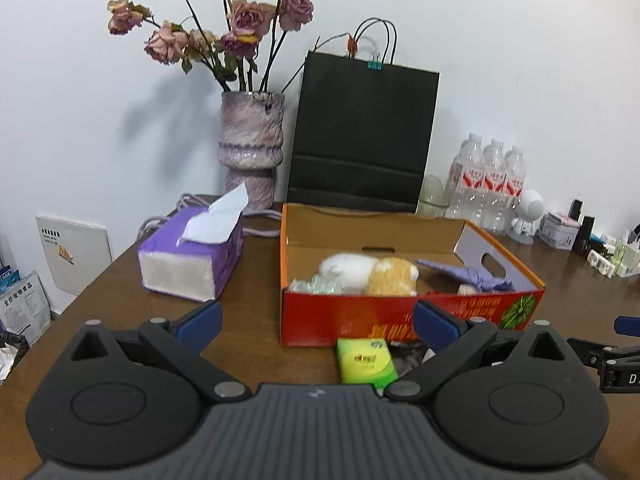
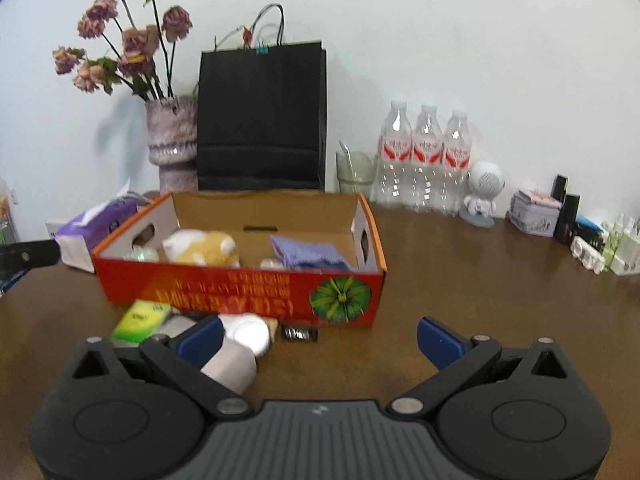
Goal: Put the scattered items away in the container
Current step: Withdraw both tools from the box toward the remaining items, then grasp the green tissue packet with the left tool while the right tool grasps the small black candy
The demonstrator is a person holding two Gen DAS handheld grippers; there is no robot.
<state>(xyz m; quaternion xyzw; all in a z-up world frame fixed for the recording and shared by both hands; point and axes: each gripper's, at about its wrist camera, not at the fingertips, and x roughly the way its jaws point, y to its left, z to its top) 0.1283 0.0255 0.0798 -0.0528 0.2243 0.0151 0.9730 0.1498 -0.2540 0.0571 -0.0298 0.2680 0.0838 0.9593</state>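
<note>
Left tongs point(image 1: 318, 322): held low over the desk point(image 1: 256, 344), pointed forward; jaws spread wide, nothing gripped between them.
Left blue fingertips point(image 1: 200, 322): seen at either side of the left wrist view, well apart and level with each other.
Right tongs point(image 2: 320, 338): held low over the desk, pointed forward; jaws spread wide, nothing clamped.
Right blue fingertips point(image 2: 438, 340): well apart, roughly level.
Relative placement: part of the right tongs is seen at the right edge of the left wrist view; a dark part at the left edge of the right wrist view cannot be identified with certainty.
</note>
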